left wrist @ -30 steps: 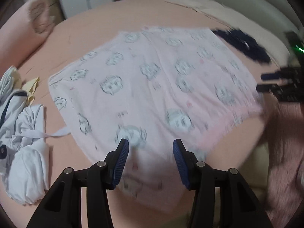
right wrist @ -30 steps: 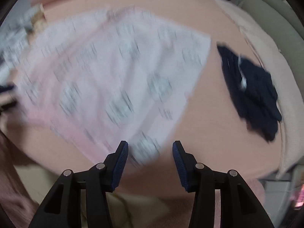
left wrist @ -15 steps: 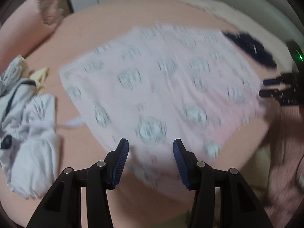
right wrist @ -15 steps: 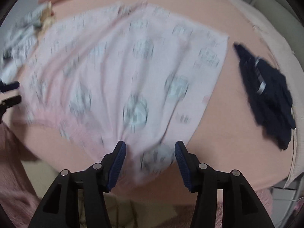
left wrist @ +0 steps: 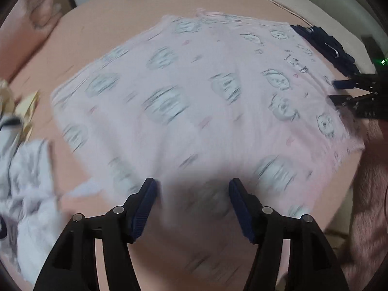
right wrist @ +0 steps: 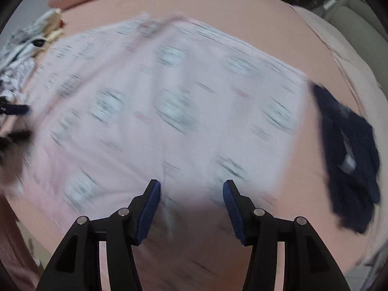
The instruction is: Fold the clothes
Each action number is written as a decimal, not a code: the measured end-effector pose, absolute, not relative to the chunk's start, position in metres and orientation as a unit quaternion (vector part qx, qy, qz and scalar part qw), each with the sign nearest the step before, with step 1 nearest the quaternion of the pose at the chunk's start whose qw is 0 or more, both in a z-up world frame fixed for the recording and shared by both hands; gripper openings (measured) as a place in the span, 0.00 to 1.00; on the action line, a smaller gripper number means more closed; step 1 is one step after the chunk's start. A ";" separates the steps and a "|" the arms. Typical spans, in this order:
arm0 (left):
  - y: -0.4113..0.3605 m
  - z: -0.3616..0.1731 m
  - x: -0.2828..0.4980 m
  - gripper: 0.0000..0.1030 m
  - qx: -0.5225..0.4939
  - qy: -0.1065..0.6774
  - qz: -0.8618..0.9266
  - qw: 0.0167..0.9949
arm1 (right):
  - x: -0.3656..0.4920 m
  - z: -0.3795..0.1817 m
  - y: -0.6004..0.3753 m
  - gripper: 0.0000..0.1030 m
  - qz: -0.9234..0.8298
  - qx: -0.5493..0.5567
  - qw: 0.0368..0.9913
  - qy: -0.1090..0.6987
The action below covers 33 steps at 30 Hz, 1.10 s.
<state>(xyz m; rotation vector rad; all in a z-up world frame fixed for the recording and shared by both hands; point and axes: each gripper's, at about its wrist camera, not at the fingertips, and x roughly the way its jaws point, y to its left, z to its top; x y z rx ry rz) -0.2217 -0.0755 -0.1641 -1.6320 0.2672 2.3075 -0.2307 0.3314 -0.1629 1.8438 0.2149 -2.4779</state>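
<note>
A pale pink garment (left wrist: 198, 101) printed with grey cartoon faces lies spread flat on the peach bed sheet (left wrist: 109, 21). My left gripper (left wrist: 192, 191) stands open just over the garment's near edge, the cloth's hem blurred between its blue pads. My right gripper (right wrist: 191, 191) is open too, low over the same garment (right wrist: 174, 101) at its near edge. The right gripper's tips (left wrist: 349, 92) show at the right edge of the left wrist view, beside the garment's right side. Both views are motion-blurred.
A dark navy garment (right wrist: 349, 155) lies to the right of the pink one (left wrist: 325, 46). A heap of white and grey clothes (left wrist: 26, 174) sits at the left, also far left in the right view (right wrist: 21, 48). A pink pillow (left wrist: 31, 21) lies at the back left.
Both grippers have dropped lower and closer to the pink garment's near edge, which now fills more of each view. Both stay open.
</note>
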 end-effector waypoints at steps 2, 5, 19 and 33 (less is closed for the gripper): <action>-0.091 -0.157 -0.226 0.58 -0.552 0.072 0.818 0.145 | -0.233 -0.159 0.342 0.51 -0.794 0.605 0.021 0.056; -0.089 -0.151 -0.250 0.58 -0.527 0.056 0.840 0.121 | -0.254 -0.145 0.318 0.51 -0.809 0.583 0.031 0.064; -0.143 -0.148 -0.262 0.71 -0.554 0.136 0.819 0.058 | -0.360 -0.167 0.211 0.52 -0.794 0.576 0.037 0.188; -0.088 -0.143 -0.219 0.76 -0.537 0.145 0.817 0.152 | -0.313 -0.185 0.164 0.64 -0.789 0.578 0.105 0.179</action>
